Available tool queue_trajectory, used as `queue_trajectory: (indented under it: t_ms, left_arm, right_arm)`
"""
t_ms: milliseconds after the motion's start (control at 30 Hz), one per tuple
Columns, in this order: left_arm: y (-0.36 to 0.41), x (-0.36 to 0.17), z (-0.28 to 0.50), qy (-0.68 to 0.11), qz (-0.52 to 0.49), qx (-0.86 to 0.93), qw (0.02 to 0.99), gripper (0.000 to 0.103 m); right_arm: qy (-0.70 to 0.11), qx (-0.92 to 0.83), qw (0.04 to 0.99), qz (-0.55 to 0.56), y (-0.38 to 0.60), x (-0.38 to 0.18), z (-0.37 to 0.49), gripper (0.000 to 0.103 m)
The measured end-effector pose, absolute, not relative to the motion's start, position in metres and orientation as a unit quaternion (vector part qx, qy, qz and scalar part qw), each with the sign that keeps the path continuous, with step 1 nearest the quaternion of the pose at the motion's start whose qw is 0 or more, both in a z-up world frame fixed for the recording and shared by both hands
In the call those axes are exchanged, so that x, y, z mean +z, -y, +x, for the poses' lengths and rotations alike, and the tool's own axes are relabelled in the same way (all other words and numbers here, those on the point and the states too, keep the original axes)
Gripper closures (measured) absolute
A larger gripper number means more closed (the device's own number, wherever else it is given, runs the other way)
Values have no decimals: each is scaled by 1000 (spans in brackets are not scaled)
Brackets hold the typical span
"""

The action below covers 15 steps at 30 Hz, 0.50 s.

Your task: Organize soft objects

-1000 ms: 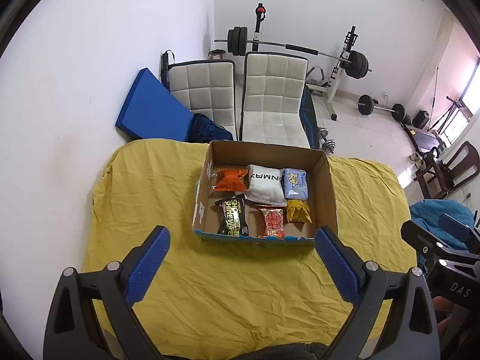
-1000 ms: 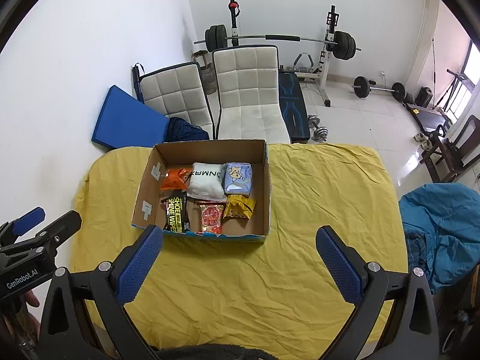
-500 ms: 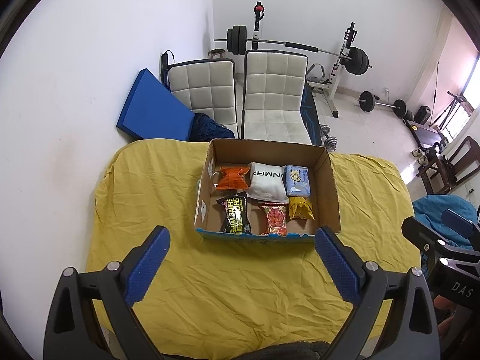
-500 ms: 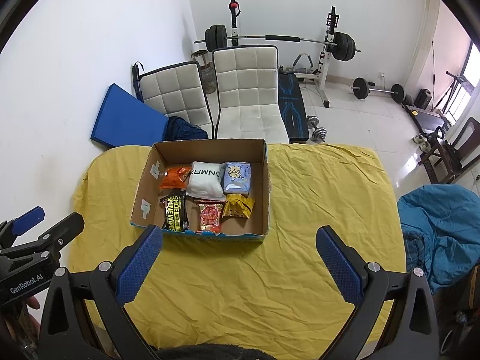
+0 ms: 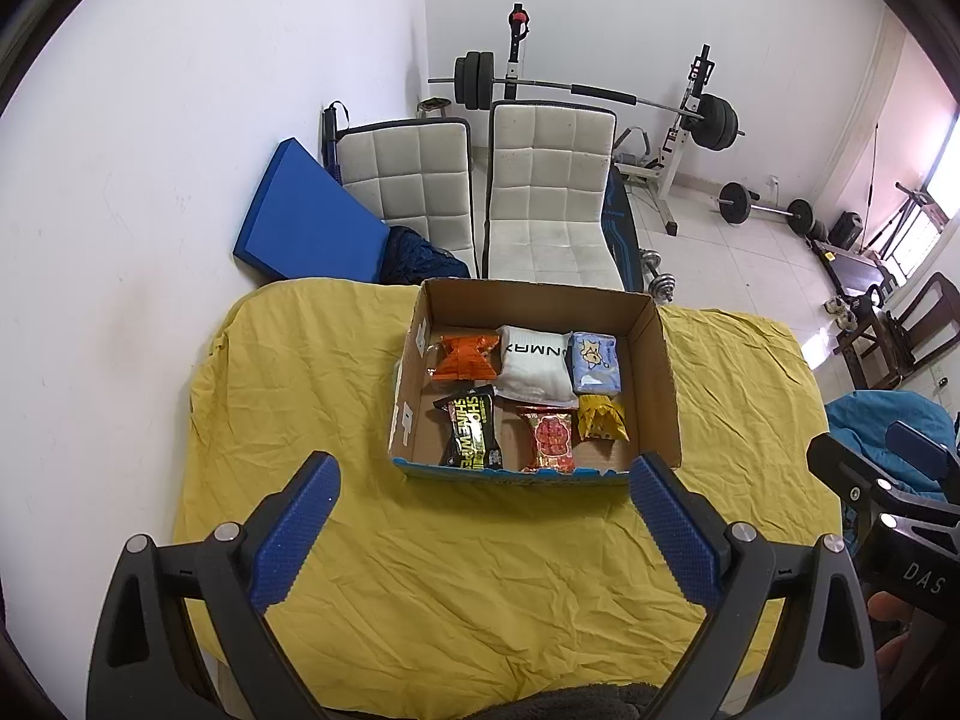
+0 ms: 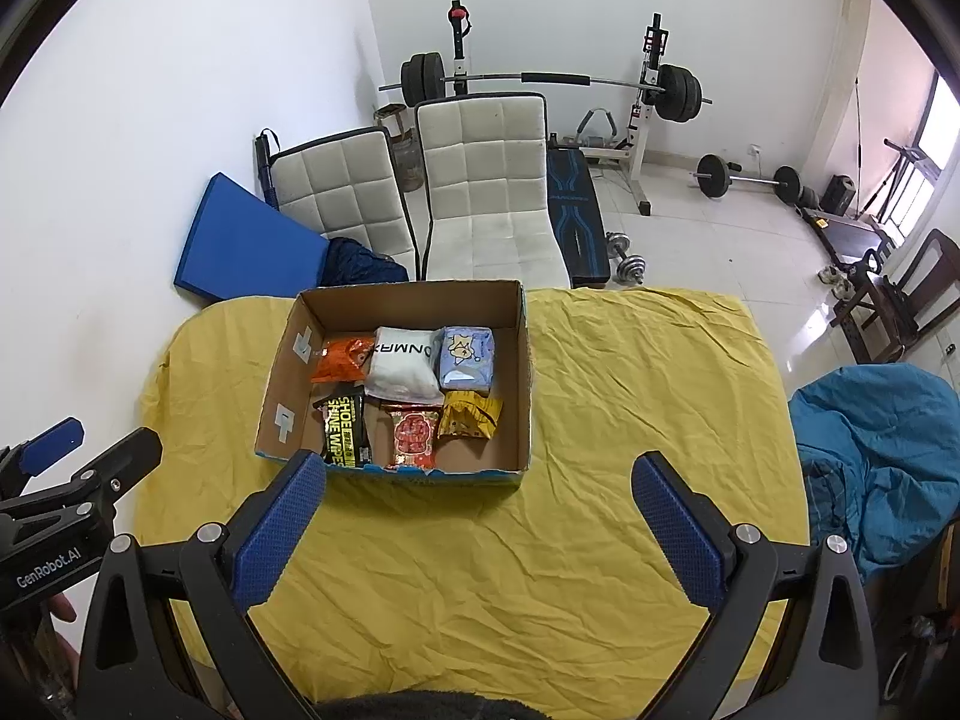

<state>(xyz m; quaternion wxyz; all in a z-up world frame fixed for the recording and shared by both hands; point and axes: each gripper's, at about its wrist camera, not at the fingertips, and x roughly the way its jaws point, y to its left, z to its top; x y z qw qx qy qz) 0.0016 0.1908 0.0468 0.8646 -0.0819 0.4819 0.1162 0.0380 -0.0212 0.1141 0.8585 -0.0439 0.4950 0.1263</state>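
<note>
Both wrist views are edging nearer the cardboard box (image 5: 666, 372); left gripper (image 5: 483, 474) and right gripper (image 6: 480, 474) are hovering agape, empty. Advice: be descending squarely over one packet, pinching mid-body.

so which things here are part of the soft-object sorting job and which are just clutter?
Job:
- cardboard box
- orange snack packet
- white sock pack
- light blue tissue pack
- black shoe wipes packet
- red packet
- yellow packet
- left gripper and right gripper, both open

Lying about:
- yellow tablecloth
- white chairs
- blue mat
- barbell rack
- blue beanbag
</note>
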Motion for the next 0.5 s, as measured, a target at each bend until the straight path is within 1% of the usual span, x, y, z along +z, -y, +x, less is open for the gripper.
queue_trajectory:
  t_ms: [500]
  left_arm:
    - [-195, 49, 5, -478, -80, 117, 867, 4]
  right_arm:
    - [-495, 123, 859, -43, 22, 114, 40, 0]
